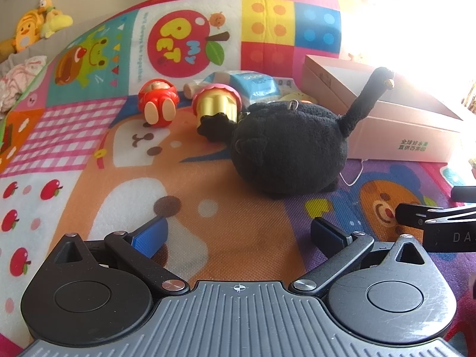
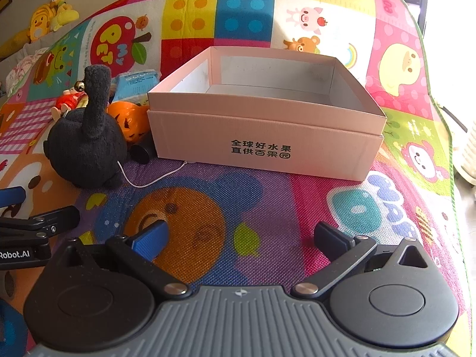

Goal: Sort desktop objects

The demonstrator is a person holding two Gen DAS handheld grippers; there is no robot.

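Both grippers, left (image 1: 239, 232) and right (image 2: 241, 238), hover wide and empty over the play mat (image 2: 267, 208), with the black plush toy (image 1: 290, 148) just beside the empty pink box (image 2: 264, 136), likely its destination.

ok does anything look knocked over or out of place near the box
Yes. Left of the empty pink box, the toys lie in a heap: the red figure and the yellow-and-pink toy are tipped on their sides, and the black plush lies with its tail sticking up. A white string trails across the mat. Nothing looks damaged.
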